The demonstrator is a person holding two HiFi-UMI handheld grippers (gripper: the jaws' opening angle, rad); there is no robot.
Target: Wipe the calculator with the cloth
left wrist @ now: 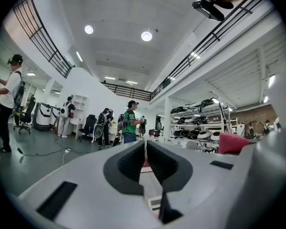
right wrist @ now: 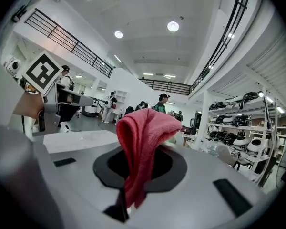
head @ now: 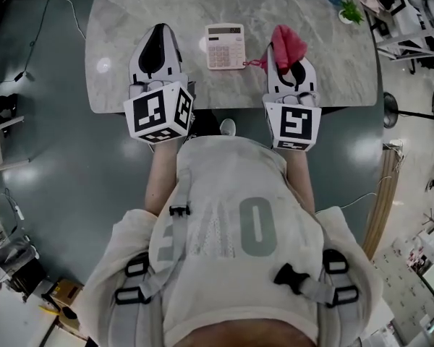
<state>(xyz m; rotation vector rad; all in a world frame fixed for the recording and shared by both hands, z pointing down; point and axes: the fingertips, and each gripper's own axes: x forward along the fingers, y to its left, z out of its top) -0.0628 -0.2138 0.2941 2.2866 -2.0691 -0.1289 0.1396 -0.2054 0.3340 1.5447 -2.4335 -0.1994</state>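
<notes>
Only a large "O" on the person's shirt (head: 254,227) reads clearly.

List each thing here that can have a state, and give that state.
calculator: flat on the table, keys up, nothing touching it
cloth: bunched, pinched in the right tongs, off the calculator
left tongs: shut, empty
right tongs: shut on the cloth
</notes>
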